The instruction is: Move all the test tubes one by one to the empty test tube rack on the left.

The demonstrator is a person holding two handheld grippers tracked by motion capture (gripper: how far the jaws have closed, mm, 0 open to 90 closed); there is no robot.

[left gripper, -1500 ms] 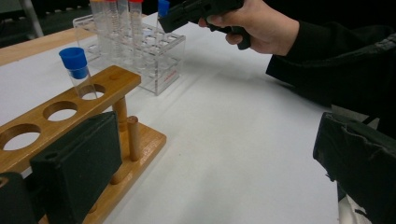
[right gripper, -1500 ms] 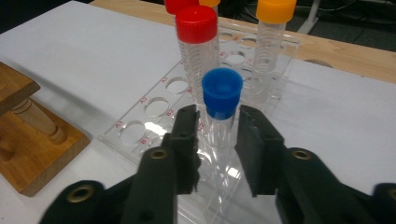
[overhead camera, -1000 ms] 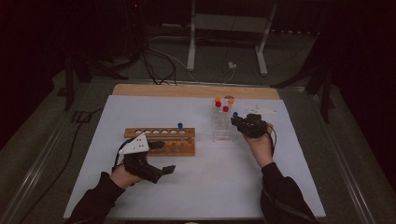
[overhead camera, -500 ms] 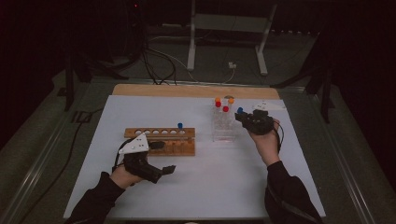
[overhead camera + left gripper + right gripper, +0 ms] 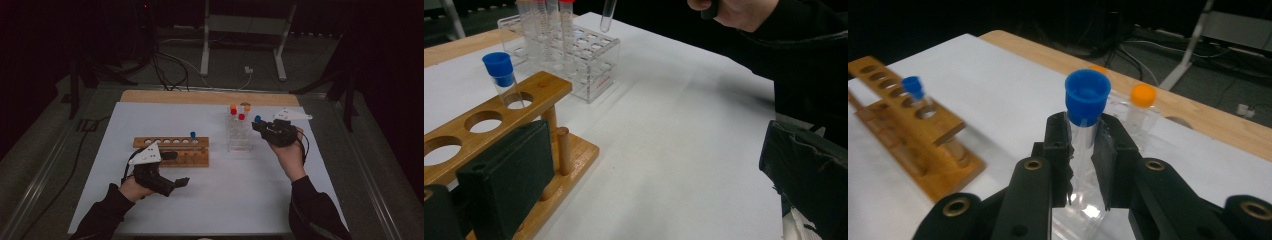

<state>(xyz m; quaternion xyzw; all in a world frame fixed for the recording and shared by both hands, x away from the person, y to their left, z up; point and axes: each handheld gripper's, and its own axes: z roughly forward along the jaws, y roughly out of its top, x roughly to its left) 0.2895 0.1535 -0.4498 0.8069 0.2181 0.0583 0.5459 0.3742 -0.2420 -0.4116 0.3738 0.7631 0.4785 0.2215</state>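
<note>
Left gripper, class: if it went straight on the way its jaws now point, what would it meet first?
Probably bare white table: between the open jaws of the left gripper nothing stands in line. The wooden rack sits beside one jaw, the clear rack farther off to the side; depth is uncertain.

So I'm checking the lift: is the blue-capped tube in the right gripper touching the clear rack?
Apart. In the left gripper view the tube hangs with its round tip above the clear rack, a plain gap under it.

Blue-capped clear tube upright, lifted clear above clear rack.
</note>
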